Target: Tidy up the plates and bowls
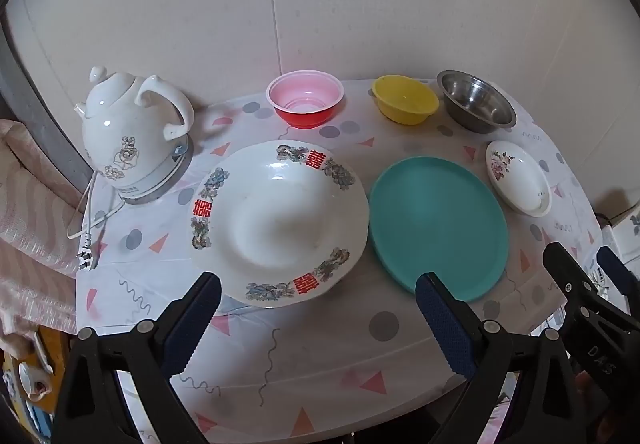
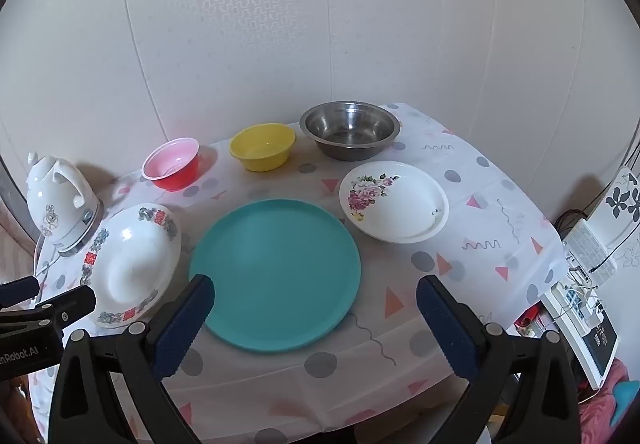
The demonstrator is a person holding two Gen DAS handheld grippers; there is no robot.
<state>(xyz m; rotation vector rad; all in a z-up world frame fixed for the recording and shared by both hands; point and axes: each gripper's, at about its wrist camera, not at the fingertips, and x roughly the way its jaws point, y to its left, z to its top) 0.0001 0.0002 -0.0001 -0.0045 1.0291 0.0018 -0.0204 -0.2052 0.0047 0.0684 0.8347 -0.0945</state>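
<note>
A large white plate with red characters lies at the front left. A teal plate lies beside it. A small floral plate is to the right. Behind stand a red bowl, a yellow bowl and a steel bowl. My left gripper is open and empty before the white plate. My right gripper is open and empty over the teal plate's near edge; it also shows in the left wrist view.
A white kettle with a cord stands at the back left. The table has a patterned cloth and its front edge is near. A wall is close behind. Boxes and cables lie off the right side.
</note>
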